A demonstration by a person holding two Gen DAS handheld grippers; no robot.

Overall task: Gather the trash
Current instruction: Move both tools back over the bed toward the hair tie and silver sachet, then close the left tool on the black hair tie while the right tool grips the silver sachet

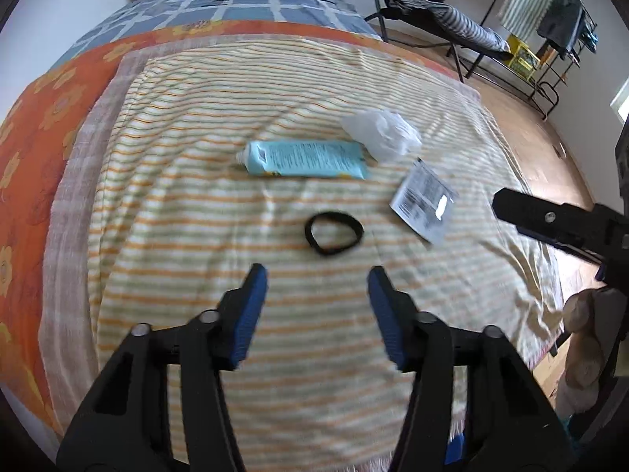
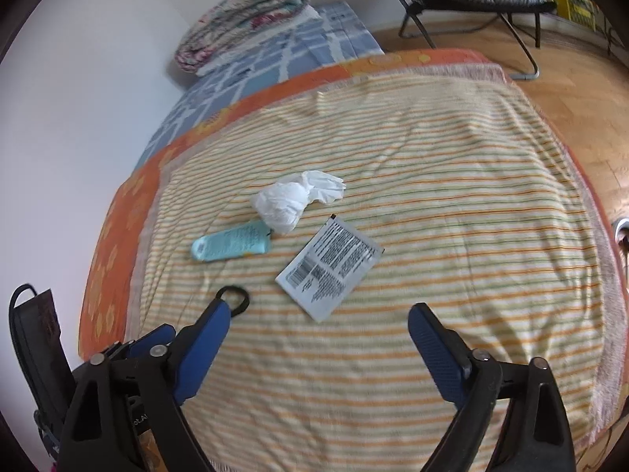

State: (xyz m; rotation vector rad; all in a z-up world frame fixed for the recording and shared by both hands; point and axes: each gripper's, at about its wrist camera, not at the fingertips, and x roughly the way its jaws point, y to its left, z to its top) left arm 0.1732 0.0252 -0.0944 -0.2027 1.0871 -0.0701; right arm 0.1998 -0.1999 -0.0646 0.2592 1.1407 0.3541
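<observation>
Clearly both claws hang empty over the bed. The left claw point(image 1: 317, 275), at the bottom centre of its view, has its blue pads parted with nothing between them; just above the tips lies a black hair band point(image 1: 333, 233). The right claw point(image 2: 319, 310) stands wider still — also bare — with a flat printed sachet point(image 2: 329, 266) lying just above the gap between its tips, near the middle of that frame.

Further up sit a pale blue tube point(image 1: 304, 158) lying on its side and a crumpled white tissue point(image 1: 380, 133) touching the tube's crimped end. All four pieces rest on the striped towel point(image 1: 196, 118) spread over the bed — so nothing appears collected yet, and the whole pick-up is judged still ahead. No bin or bag for the trash can be told with certainty.

Room is generous: the towel is bare on every side of the cluster. Its edge drops to the wooden floor point(image 2: 582, 90) at the right of both views, and a wall closes the left side in the right wrist view.
</observation>
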